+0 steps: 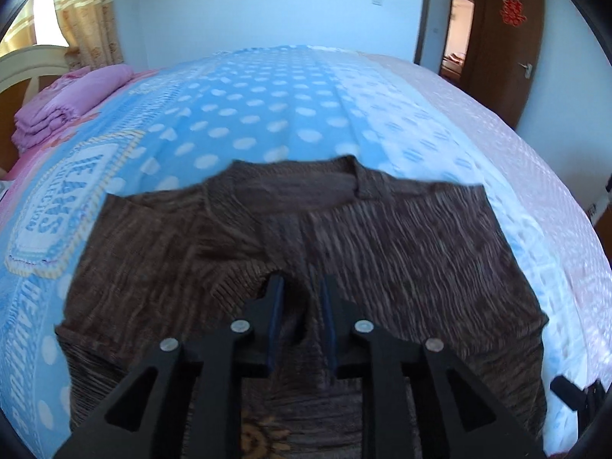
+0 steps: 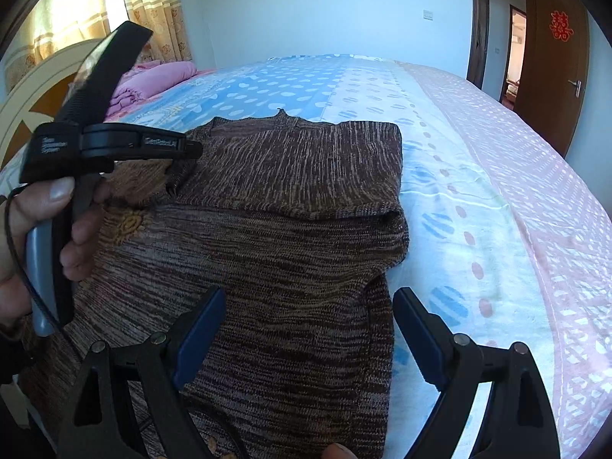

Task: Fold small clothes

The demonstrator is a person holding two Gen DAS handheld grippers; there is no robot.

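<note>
The brown sweater (image 2: 290, 237) is looking like thick, bumpy knitted wool, rough and not shiny. The bedspread (image 1: 267, 114) under it is looking like soft, flat cloth. The left gripper (image 1: 302, 306) and right gripper (image 2: 310, 329) are looking like dull black plastic with round shiny metal pins. The door (image 2: 550, 72) is showing smooth brown wood.

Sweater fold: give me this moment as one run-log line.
brown sweater flat on bed, sleeves folded in | left gripper slightly open over cuff | right gripper open, empty
</note>
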